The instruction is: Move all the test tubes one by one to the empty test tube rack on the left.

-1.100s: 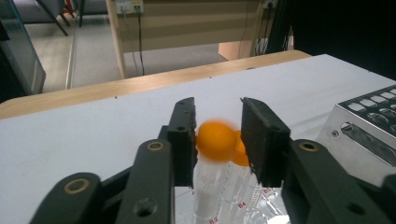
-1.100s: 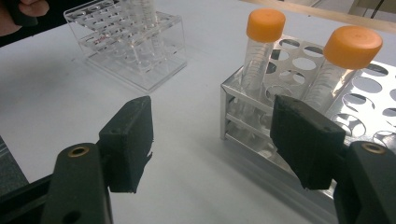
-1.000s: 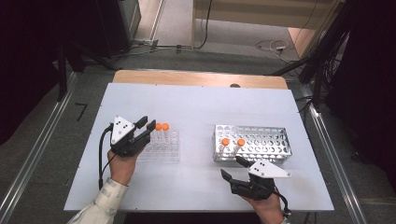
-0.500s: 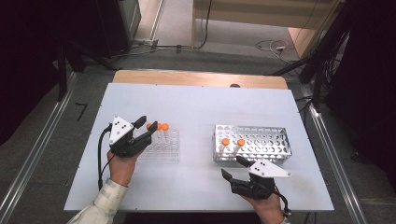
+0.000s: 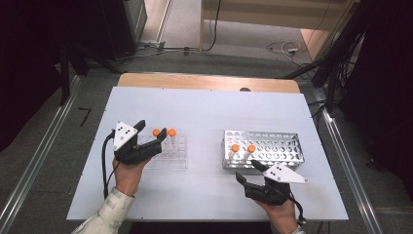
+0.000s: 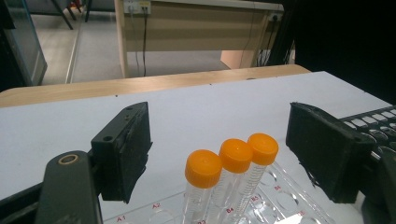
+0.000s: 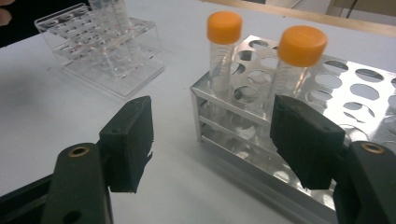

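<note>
3 capped tubes (image 6: 232, 175) between left gripper (image 6: 219, 154) jaws, untouched | both grippers wide

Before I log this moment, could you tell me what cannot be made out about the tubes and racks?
- Left gripper view: three orange-capped tubes; their bottoms are cut off by the lower edge.
- High view: the clear rack is partly covered by the left gripper, and two caps show there.
- Right gripper view: tubes in the metal rack; whether they hold anything cannot be told.
</note>
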